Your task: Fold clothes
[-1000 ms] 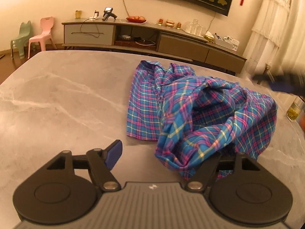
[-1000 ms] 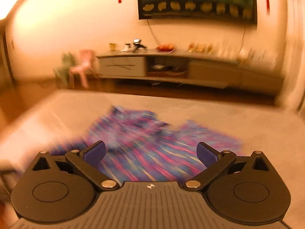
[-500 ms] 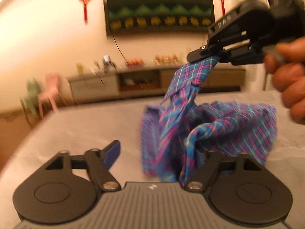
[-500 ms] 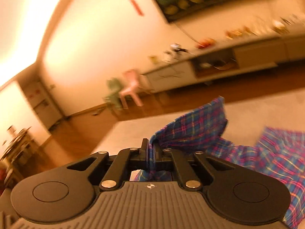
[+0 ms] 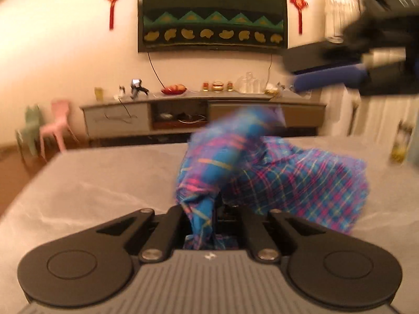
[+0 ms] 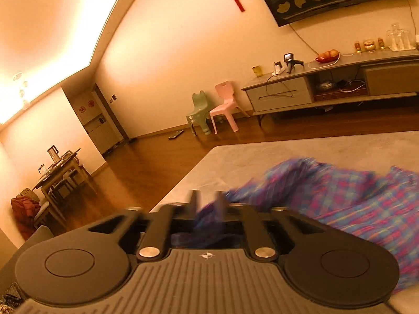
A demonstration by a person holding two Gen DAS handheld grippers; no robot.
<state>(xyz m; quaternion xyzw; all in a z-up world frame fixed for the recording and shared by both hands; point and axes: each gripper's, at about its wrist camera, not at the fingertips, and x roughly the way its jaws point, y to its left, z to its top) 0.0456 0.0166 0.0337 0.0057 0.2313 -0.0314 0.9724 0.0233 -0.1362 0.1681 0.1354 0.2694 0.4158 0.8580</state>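
A blue and pink plaid garment (image 5: 282, 172) lies bunched on the grey marble table (image 5: 99, 183). My left gripper (image 5: 207, 217) is shut on a fold of the plaid garment at its near edge. In the left wrist view my right gripper (image 5: 330, 78) is blurred at the upper right, above the cloth, with a blue pad showing. In the right wrist view my right gripper (image 6: 208, 204) has its fingers slightly apart, with the garment (image 6: 353, 201) blurred between and beyond them; the grip cannot be told.
A long TV cabinet (image 5: 204, 112) stands against the far wall. Pink and green small chairs (image 6: 222, 104) stand on the wooden floor to the left. The table's left edge (image 6: 188, 175) is close to my right gripper. A glass (image 5: 400, 141) stands at the table's right.
My left gripper has closed on the garment's near fold. My right gripper, shut on a raised corner half a second ago, has parted its fingers and the lifted cloth has dropped.
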